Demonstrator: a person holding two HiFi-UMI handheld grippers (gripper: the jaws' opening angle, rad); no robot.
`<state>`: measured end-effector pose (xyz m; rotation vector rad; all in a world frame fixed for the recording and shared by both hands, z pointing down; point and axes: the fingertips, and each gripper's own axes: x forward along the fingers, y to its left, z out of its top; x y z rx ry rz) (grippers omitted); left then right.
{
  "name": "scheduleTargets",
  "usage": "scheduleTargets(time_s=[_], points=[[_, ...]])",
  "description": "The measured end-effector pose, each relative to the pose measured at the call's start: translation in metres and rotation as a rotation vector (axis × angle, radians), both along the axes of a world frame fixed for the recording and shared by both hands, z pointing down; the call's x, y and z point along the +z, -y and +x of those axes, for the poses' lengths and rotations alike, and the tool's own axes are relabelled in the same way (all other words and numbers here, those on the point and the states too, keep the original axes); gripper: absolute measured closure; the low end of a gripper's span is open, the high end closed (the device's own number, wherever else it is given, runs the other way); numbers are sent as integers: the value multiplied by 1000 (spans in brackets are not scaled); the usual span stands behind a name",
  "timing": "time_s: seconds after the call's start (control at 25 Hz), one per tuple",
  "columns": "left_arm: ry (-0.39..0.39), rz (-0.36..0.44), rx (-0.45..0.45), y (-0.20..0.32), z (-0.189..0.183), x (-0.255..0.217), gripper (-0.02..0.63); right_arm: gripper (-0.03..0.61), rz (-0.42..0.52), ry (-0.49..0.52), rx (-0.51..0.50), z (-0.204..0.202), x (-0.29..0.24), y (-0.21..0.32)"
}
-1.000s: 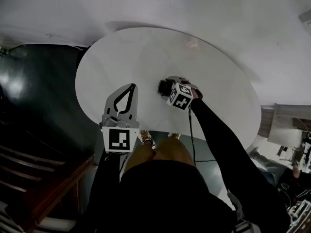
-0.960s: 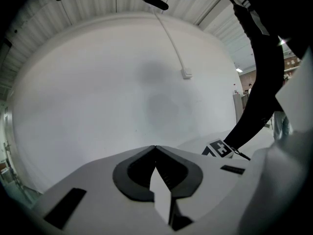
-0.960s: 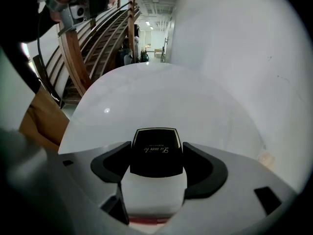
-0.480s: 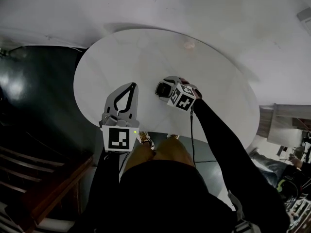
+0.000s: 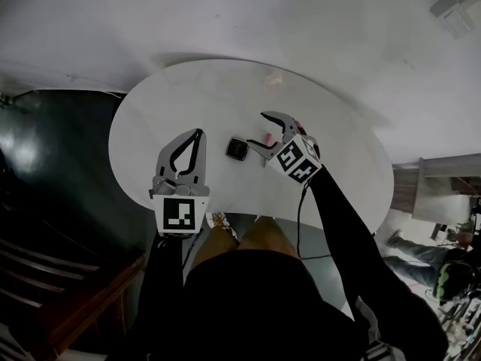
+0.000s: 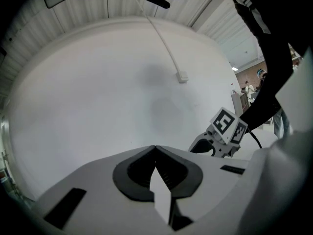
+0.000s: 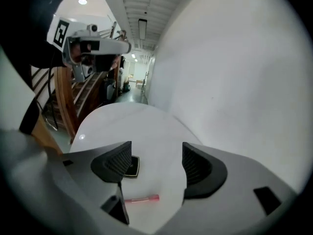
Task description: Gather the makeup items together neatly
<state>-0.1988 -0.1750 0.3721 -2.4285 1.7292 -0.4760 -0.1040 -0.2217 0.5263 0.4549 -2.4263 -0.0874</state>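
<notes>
sleeves (image 5: 353,232) black | left hand-held gripper (image 5: 199,132) grey | right hand-held gripper (image 5: 256,131) grey | cable (image 5: 298,224) black

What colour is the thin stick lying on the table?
The stick is pink, clearest in the right gripper view.

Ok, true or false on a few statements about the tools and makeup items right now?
1. The right tool is open and empty. True.
2. The left tool grips the black compact. False: it is shut on nothing; the compact lies on the table.
3. The pink tube lies on the table near the compact. True.
4. The small pale item touches the compact. False: it sits apart, near the table's far edge.
</notes>
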Motion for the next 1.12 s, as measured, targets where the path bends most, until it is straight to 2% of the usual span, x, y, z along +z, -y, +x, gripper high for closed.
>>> scheduleTargets(time_s=[0.28, 0.44, 0.56, 0.84, 0.96, 1.12], points=[[8, 43, 2, 10, 31, -22, 598, 256, 83, 287, 186, 52, -95, 0], [-1, 51, 8, 14, 58, -32, 598, 331, 134, 431, 247, 83, -144, -2], [-21, 56, 11, 18, 78, -39, 598, 374, 220, 519, 246, 103, -177, -4], [-11, 66, 17, 23, 123, -46, 598, 535, 310, 593, 297, 165, -204, -12], [7, 82, 27, 23, 141, -47, 598, 546, 314, 587, 282, 185, -198, -18], [7, 54, 31, 23, 159, -40, 598, 548, 289, 566, 289, 206, -184, -19]])
